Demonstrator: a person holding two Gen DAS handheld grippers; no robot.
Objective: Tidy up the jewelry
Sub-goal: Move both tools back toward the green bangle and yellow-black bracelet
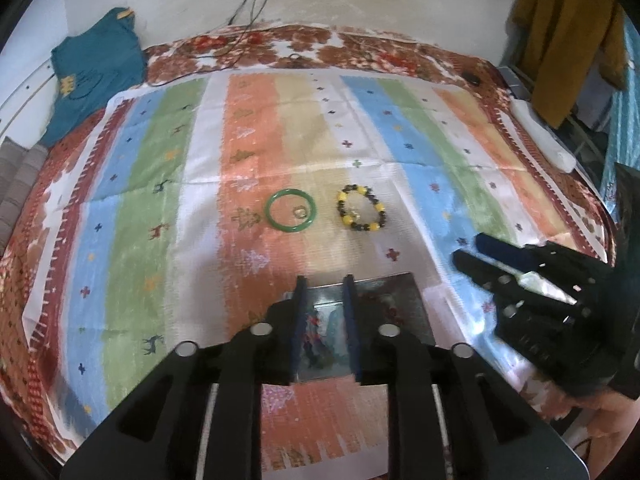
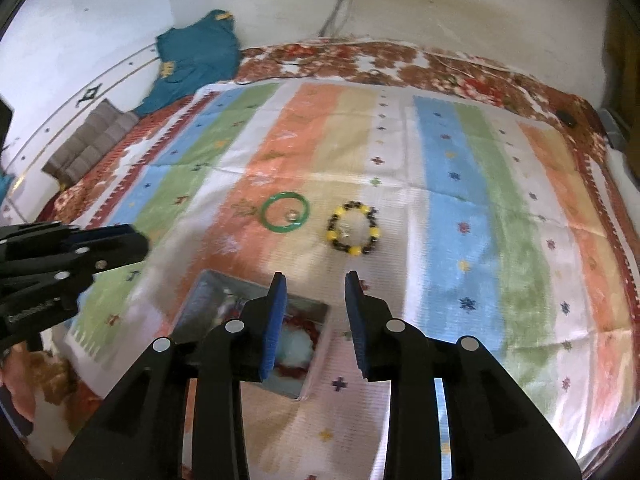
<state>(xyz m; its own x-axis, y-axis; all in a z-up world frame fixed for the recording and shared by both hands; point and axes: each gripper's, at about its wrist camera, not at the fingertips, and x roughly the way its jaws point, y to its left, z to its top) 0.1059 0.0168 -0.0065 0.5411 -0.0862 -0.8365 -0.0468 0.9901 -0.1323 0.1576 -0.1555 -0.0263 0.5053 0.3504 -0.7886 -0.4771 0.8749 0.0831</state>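
Note:
A green bangle (image 1: 269,212) (image 2: 263,215) lies on the striped cloth with a small ring (image 1: 300,212) (image 2: 293,213) inside it. To its right lies a yellow-and-black beaded bracelet (image 1: 341,200) (image 2: 331,235) around a small pale trinket (image 1: 354,213). Nearer me stands an open metal box (image 1: 396,300) (image 2: 212,296) with red and white stuff inside. My left gripper (image 1: 324,280) (image 2: 132,240) hangs over the box, jaws a little apart, with nothing in them. My right gripper (image 2: 316,276) (image 1: 468,248) is open and empty at the box's right side.
The striped cloth (image 1: 168,168) covers a bed with a red floral sheet. A teal garment (image 1: 96,68) lies at the far left, a folded grey cloth (image 2: 92,140) below it. A mustard garment (image 1: 568,32) hangs at the right above a white power strip (image 1: 544,140).

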